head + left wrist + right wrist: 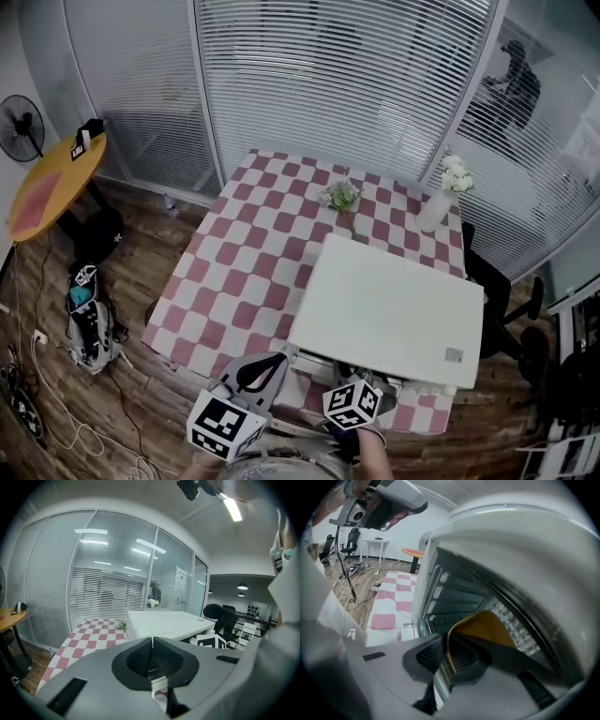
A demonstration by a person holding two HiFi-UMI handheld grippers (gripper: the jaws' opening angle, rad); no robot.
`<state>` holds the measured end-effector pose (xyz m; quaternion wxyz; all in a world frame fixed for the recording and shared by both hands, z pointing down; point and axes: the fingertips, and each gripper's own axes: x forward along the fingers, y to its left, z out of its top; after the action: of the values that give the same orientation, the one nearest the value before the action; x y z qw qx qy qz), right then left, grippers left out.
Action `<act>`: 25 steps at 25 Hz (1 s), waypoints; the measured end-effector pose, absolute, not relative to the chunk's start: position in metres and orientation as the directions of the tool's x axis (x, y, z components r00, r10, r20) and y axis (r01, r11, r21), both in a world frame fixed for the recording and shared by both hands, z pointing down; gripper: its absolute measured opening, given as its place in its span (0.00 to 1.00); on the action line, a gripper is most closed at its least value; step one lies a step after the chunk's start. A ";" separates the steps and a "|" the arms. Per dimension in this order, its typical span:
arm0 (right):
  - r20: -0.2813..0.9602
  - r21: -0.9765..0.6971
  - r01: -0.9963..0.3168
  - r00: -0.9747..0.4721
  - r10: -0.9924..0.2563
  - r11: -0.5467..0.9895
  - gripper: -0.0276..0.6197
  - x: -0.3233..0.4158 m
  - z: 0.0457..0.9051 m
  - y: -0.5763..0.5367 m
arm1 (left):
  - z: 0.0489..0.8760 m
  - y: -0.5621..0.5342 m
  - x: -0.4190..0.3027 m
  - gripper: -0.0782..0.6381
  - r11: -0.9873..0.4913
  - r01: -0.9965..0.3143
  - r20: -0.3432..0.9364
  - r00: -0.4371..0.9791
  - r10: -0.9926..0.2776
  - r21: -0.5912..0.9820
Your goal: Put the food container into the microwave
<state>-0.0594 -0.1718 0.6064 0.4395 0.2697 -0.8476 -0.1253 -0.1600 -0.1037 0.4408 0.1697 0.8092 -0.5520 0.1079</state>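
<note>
Pink-and-white checked table (244, 272) beneath the boxy white microwave (389, 314), cavity open. Just left of the microwave's front, grey left gripper (152, 641), jaws pressed together on nothing. At the microwave's mouth, right gripper (446, 656), clamped narrow on the rim of a thin mustard-yellow food container (480, 625).

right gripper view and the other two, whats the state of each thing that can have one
microwave: open, cavity exposed
food container: yellow, gripped by its rim at the open cavity
right gripper: shut on the food container
left gripper: shut, nothing between the jaws
vase: upright on the table, white flowers in it
</note>
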 end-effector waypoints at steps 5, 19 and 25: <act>0.688 0.458 -0.340 -0.450 -0.569 0.822 0.07 -0.064 0.619 -0.174 | 0.440 -0.105 -0.159 0.13 -0.350 -0.922 0.364 0.387 -0.847 0.165; 0.685 0.462 -0.372 -0.426 -0.591 0.805 0.11 -0.066 0.622 -0.182 | 0.443 -0.107 -0.169 0.13 -0.359 -0.920 0.371 0.392 -0.842 0.158; 0.635 0.398 -0.498 -0.457 -0.623 0.771 0.17 -0.063 0.609 -0.180 | 0.442 -0.105 -0.164 0.13 -0.374 -0.914 0.366 0.406 -0.837 0.157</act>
<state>-0.0631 -0.1796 0.6087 0.4037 0.3297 -0.8499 -0.0773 -0.1642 -0.1055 0.4417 0.1692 0.8211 -0.5333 0.1131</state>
